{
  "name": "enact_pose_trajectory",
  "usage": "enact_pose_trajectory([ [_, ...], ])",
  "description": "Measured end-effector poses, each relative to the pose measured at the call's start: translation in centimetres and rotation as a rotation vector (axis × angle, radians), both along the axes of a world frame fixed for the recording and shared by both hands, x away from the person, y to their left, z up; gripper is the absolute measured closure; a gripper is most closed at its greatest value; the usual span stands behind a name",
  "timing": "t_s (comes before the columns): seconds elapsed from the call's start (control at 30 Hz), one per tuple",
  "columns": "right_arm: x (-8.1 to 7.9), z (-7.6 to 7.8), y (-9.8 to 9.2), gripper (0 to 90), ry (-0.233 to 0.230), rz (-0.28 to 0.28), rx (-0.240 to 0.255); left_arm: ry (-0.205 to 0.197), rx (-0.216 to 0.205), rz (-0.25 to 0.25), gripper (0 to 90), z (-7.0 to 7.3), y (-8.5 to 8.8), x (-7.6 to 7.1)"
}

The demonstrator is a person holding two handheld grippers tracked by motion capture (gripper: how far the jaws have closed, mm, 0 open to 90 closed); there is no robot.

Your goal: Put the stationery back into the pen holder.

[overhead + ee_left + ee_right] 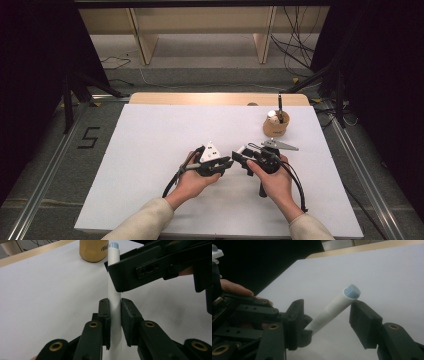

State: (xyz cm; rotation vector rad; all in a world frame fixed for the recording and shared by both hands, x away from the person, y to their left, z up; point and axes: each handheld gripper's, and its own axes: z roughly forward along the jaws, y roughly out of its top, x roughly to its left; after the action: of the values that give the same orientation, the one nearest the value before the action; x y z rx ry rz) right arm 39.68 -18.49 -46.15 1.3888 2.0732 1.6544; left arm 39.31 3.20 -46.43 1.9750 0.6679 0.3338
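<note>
A white tube [114, 285] with a pale blue end cap [352, 290] is a marker or pen. My left gripper [115, 315] is shut on its lower part, both pads pressed against its sides. In the high view both grippers meet tip to tip at the middle front of the table, left gripper [229, 162] facing right gripper [240, 155]. My right gripper [329, 315] is open around the tube's capped end. The cap lies close against the right-hand pad [364, 325], and a wide gap separates it from the other pad. In the left gripper view one right-gripper jaw crosses in front of the tube.
A tan wooden cup [276, 125] stands at the back right of the white table sheet [165, 135], holding a black pen [280, 102]. The cup [93, 251] also appears beyond the tube in the left gripper view. Dark floor and stands surround the table.
</note>
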Motion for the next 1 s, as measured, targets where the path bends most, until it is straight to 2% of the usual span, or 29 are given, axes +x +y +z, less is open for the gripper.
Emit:
enact_pose_trajectory([
  [0.5, 0.06, -0.23, -0.16, 56.2, 0.041, -0.004, 0.039, -0.008, -0.027, 0.011, 78.3, 0.15, -0.38, -0.18],
  [0.67, 0.03, -0.21, -0.27, 63.7, 0.041, 0.001, 0.053, -0.012, -0.031, 0.01, 78.3, 0.13, -0.51, -0.24],
  [1.0, -0.05, -0.12, -0.42, 69.6, 0.04, 0.009, 0.076, -0.018, -0.042, 0.013, 78.3, 0.17, -0.63, -0.26],
])
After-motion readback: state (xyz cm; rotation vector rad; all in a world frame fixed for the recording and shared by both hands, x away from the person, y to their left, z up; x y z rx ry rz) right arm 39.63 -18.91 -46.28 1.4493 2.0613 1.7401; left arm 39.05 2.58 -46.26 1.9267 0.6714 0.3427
